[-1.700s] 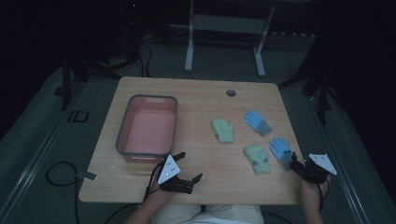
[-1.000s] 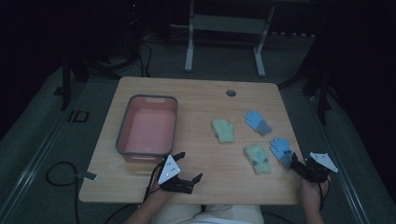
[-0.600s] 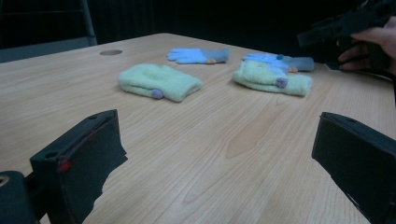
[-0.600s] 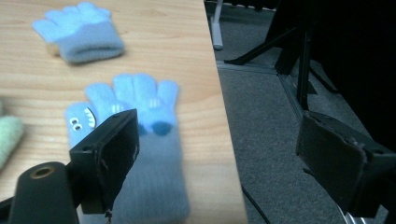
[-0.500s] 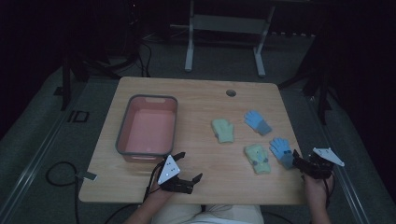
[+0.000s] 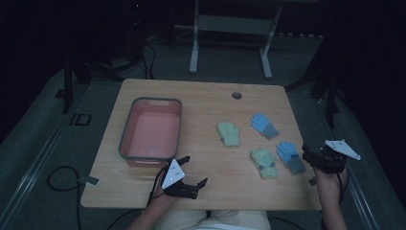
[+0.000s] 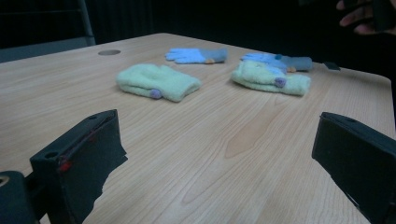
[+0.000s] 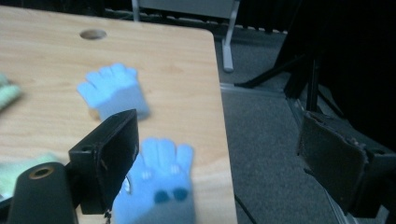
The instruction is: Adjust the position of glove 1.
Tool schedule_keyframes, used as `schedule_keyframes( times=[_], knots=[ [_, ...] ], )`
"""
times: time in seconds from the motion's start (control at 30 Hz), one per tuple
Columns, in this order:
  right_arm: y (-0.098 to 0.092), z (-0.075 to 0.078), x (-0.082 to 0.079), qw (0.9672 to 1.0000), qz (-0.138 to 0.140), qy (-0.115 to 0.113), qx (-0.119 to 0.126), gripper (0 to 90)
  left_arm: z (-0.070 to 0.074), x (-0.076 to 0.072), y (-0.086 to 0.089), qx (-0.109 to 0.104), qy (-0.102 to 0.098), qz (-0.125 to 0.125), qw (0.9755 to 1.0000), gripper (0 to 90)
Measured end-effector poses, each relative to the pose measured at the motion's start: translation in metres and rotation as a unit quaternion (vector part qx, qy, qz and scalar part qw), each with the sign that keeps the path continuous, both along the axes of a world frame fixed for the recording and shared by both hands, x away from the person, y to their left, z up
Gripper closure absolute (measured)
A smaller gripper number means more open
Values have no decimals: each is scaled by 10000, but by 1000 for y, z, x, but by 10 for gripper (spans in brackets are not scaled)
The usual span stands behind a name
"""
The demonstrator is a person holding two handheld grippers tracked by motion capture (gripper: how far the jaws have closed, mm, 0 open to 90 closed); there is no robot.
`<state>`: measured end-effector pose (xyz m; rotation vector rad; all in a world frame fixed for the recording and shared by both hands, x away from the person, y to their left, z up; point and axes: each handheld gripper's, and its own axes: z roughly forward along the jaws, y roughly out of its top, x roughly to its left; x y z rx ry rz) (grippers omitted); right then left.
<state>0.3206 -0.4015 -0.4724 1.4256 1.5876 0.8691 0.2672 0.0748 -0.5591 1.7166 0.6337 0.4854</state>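
**At the table's right edge: open jaws by a blue glove**

At the right edge of the table (image 6: 143,191) the right gripper (image 6: 312,158) hovers with jaws spread wide and empty, its left jaw just beside the near blue glove (image 6: 290,156). A green mitten (image 6: 265,162) lies touching that glove; a second blue glove (image 6: 264,124) and second mitten (image 6: 229,133) lie farther back. At the near edge, the left gripper (image 6: 191,173) is also wide open and empty, just beside the pink tub (image 6: 126,143).
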Motion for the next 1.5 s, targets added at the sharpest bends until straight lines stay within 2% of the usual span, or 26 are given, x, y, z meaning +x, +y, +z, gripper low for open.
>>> schedule_keyframes(
  times=[0.17,0.4,0.5,0.63,0.7,0.8,0.83,0.87,0.93,0.97,1.03,1.1,1.13,1.17,1.2,1.27,1.37,1.5],
  knots=[
    [8,18,6,9999,94,-58,7,134,0,0,0,1,4,-10,10000,16],
    [22,34,17,9995,236,-211,6,125,0,0,0,-5,2,-11,10000,16],
    [29,40,23,9993,319,-171,109,125,0,0,0,-11,8,-15,10000,16],
    [40,46,29,9988,456,-155,-32,122,0,0,0,-25,11,-20,10000,16],
    [45,48,32,9986,524,-119,-29,127,0,0,0,-15,3,-28,10000,16],
    [51,50,36,9973,728,83,97,221,0,0,0,5,-16,-27,10000,16],
    [51,50,36,9973,728,83,97,221,0,0,0,5,-16,-27,10000,16],
    [54,52,37,9964,813,202,137,258,0,0,0,3,-19,-27,10000,16],
    [57,54,41,9940,868,410,516,234,0,-1,0,-1,-20,-21,10000,16],
    [58,54,43,9929,902,430,640,250,0,-1,0,1,-27,-24,10000,16],
    [64,55,44,9931,930,383,600,264,0,-1,0,-2,-31,-24,10000,16],
    [69,55,47,9924,1005,443,555,260,0,-1,0,-6,-26,-25,10000,16],
    [73,55,49,9924,1033,456,500,274,0,-1,0,-10,-24,-26,10000,16],
    [76,55,50,9919,1082,457,490,328,0,-1,0,-12,-26,-27,10000,16],
    [80,55,52,9903,1214,454,498,349,0,-1,0,-13,-26,-30,10000,16],
    [88,55,54,9898,1310,387,401,351,0,-1,0,-11,-30,-31,10000,16],
    [99,53,60,9874,1493,399,343,340,0,-1,0,-13,-30,-35,10000,16],
    [116,46,70,9826,1786,416,291,354,0,-1,1,-24,-23,-38,10000,16]
  ],
)
